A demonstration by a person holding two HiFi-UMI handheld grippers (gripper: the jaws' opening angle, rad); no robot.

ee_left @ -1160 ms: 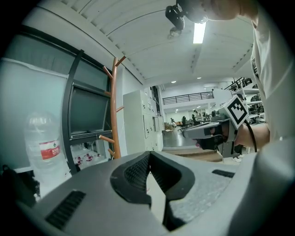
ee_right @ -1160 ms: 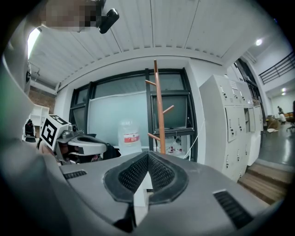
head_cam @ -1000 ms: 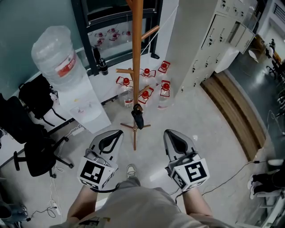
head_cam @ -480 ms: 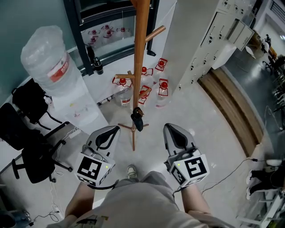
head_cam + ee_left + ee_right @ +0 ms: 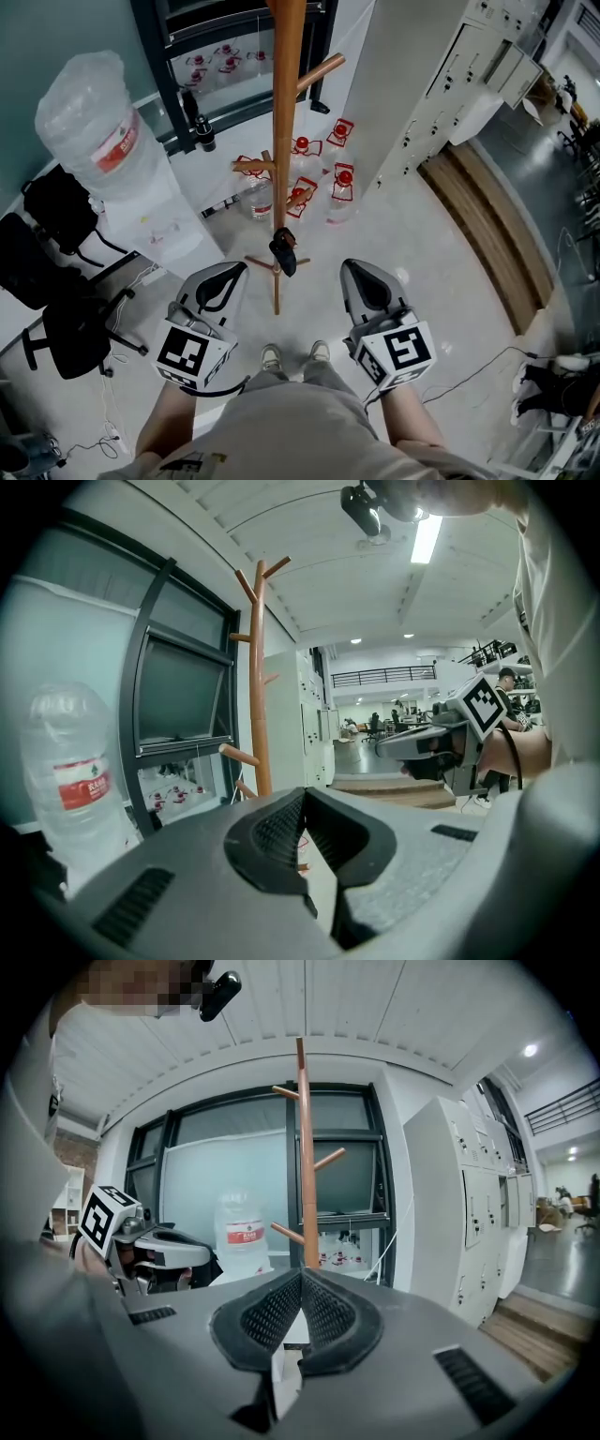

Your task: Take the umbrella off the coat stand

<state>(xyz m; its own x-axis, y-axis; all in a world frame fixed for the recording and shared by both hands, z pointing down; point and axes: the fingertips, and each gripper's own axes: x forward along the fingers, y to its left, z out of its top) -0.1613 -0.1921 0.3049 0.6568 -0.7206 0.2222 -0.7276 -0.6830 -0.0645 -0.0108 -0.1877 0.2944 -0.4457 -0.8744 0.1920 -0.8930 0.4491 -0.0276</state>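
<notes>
A tall wooden coat stand rises from the floor just ahead of me. A small black folded umbrella hangs from one of its low pegs, close to the pole. My left gripper is held to the umbrella's left and nearer to me, shut and empty. On the other side my right gripper is also shut with nothing in it. The left gripper view shows the stand beyond the closed jaws. In the right gripper view the pole stands straight ahead of the closed jaws. Neither gripper view shows the umbrella.
A water dispenser with a big bottle stands at the left, with black office chairs beside it. Several red-capped bottles sit on the floor behind the stand. White lockers and a wooden step lie to the right. Cables trail on the floor.
Both grippers, still shut, have moved forward toward the coat stand, and the umbrella now hangs closer between them. A second shoe has come into view below.
</notes>
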